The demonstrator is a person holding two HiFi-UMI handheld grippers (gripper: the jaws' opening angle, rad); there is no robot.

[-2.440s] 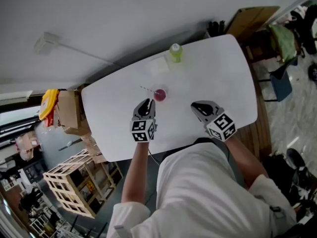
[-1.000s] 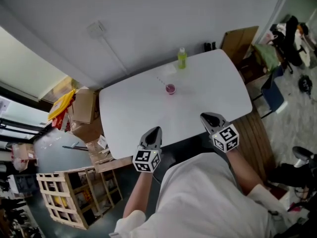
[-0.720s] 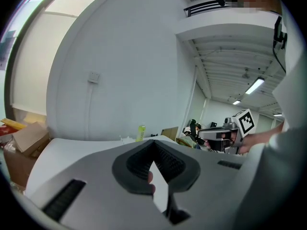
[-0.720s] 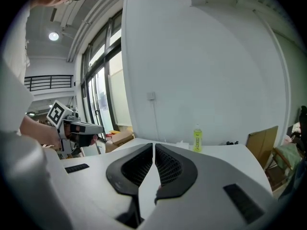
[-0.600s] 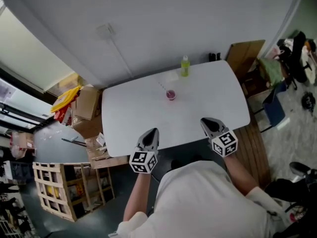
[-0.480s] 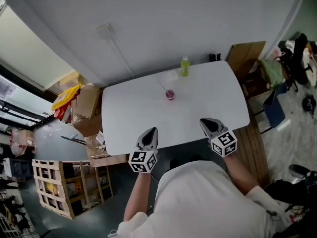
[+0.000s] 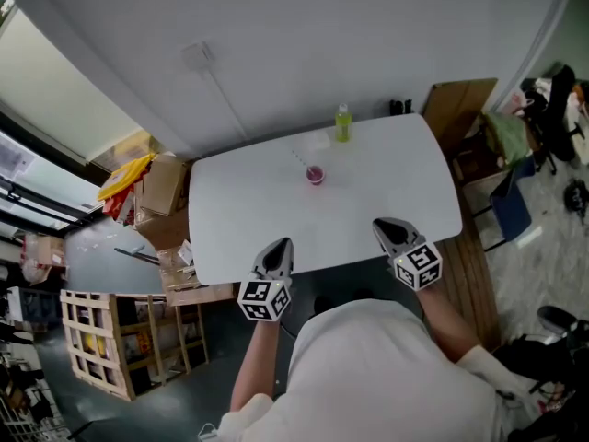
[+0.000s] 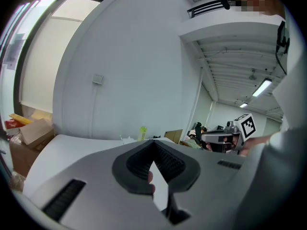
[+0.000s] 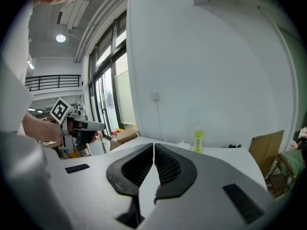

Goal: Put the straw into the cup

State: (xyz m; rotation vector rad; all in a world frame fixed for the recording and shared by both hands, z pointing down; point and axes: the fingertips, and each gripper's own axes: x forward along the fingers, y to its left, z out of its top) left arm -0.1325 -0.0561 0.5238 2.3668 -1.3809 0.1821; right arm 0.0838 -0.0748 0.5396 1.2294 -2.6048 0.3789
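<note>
Two grippers hang at the table's near edge, held out from the person's white shirt (image 7: 386, 376). The left gripper (image 7: 282, 244) points its tip over the near left part of the white table (image 7: 239, 219). In its own view the ribbed pads (image 8: 168, 161) meet at the tip, closed, with nothing between them. The right gripper (image 7: 380, 226) sits over the near right part of the table, well apart from the left one. Its pads (image 9: 165, 164) are likewise drawn together and grip nothing.

Past the middle of the table, toward its far side, stands the small pink cup (image 7: 316, 174), well away from both grippers. The straw (image 7: 299, 158) shows only as a faint thin line slanting from the cup toward the table's far left. It is too fine to tell whether its end rests in the cup or on the tabletop beside it.

Farther on, near the table's far edge, lies a white tissue (image 7: 317, 141). Just right of that a green bottle (image 7: 342, 122) stands upright.

Off the table's left end sit cardboard boxes (image 7: 166, 187), and nearer the person a wooden crate (image 7: 101, 339). Beyond the table's far right corner a brown board (image 7: 456, 109) leans by the white wall (image 7: 304, 35).
</note>
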